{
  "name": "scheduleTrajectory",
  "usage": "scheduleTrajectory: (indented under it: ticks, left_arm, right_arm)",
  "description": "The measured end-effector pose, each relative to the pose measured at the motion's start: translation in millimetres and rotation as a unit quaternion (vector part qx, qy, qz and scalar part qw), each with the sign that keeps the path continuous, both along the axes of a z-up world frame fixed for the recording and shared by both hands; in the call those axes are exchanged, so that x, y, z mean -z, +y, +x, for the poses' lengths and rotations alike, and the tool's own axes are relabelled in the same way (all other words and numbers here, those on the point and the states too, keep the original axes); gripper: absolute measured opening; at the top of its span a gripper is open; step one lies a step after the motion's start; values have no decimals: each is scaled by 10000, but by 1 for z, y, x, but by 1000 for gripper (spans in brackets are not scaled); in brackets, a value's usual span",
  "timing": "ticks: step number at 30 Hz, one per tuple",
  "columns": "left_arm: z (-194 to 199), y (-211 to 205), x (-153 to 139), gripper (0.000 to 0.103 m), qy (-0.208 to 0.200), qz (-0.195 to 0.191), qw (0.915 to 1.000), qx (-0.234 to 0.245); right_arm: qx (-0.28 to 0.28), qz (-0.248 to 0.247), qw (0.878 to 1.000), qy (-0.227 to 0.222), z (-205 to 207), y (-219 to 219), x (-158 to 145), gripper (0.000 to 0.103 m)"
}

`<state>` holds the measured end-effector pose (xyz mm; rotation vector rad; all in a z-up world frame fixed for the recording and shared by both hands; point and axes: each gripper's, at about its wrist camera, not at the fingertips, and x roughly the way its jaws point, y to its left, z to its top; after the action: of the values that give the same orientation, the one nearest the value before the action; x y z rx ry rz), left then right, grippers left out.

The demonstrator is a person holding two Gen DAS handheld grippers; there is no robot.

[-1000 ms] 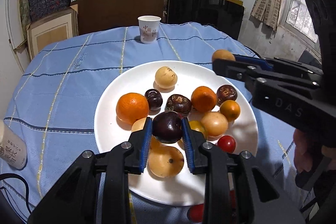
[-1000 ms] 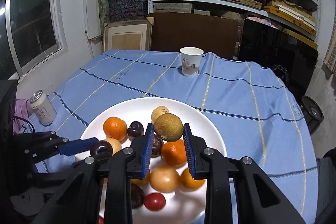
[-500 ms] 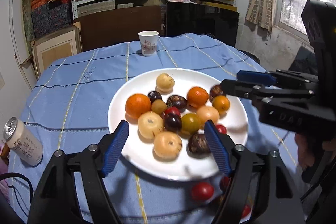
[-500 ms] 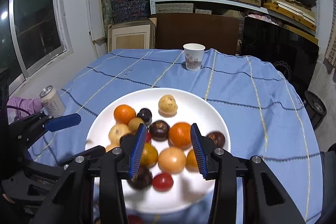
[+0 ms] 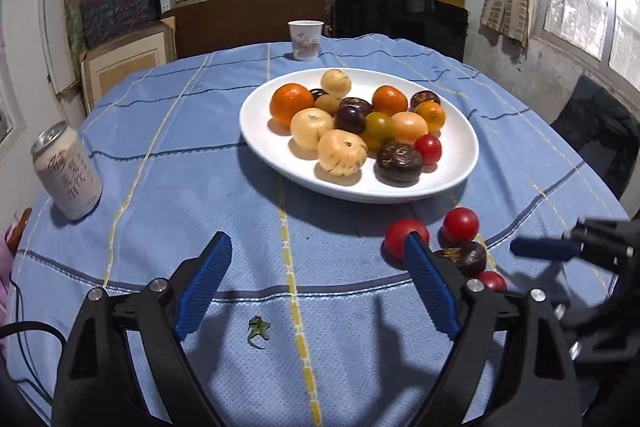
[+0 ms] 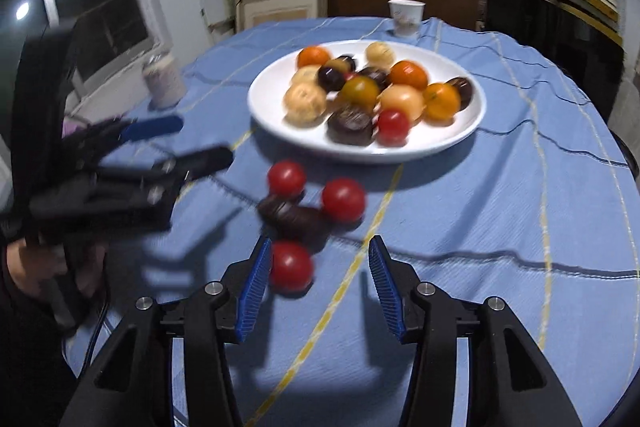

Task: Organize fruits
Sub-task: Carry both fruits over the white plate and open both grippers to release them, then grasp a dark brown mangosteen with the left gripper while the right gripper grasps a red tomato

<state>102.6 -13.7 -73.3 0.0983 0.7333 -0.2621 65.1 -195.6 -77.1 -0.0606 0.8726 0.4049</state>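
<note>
Left gripper wide open, empty, jaws just opening, low centre frame over blue checked tablecloth. Right gripper part open, jaws just opening, empty; red tomato beside its left pad. White round plate of fruit upper centre.

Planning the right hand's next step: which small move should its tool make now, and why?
Probably ease the right tool forward around the nearest red tomato and close. Its jaws have just been opening, stand empty, and that tomato lies on the blue tablecloth, off the white plate.
</note>
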Motion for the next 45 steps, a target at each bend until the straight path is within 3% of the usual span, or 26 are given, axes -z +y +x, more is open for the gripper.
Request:
scheduleTrajectory:
  ticks: [5, 9, 10, 24, 30, 32, 45]
  left_arm:
    - [-2, 3, 3, 85, 18, -26, 10000, -19]
    - [-3, 3, 2, 85, -5, -36, 10000, -2]
    - [-2, 3, 2, 85, 2, -53, 10000, -9]
    - [-8, -4, 3, 85, 152, -61, 9996, 236]
    - [-30, -39, 1, 85, 104, 151, 9971, 735]
    - [-32, -53, 3, 85, 147, 271, 9957, 876]
    - [-24, -84, 15, 85, 549, 302, 9917, 1123]
  right_arm:
    - [-36, -158, 9998, 100, 2, 18, 7, 50]
    - [82, -120, 9996, 241, 6, 19, 11, 38]
    - [97, -117, 9996, 223, 6, 18, 11, 31]
    - [1021, -382, 9924, -575, -26, -40, -3, 30]
    - [1191, -211, 9923, -252, -21, -56, 9, 30]
    - [1218, -177, 9917, -379, -24, -57, 6, 30]
    - [1291, -20, 9912, -298, -24, -63, 7, 30]
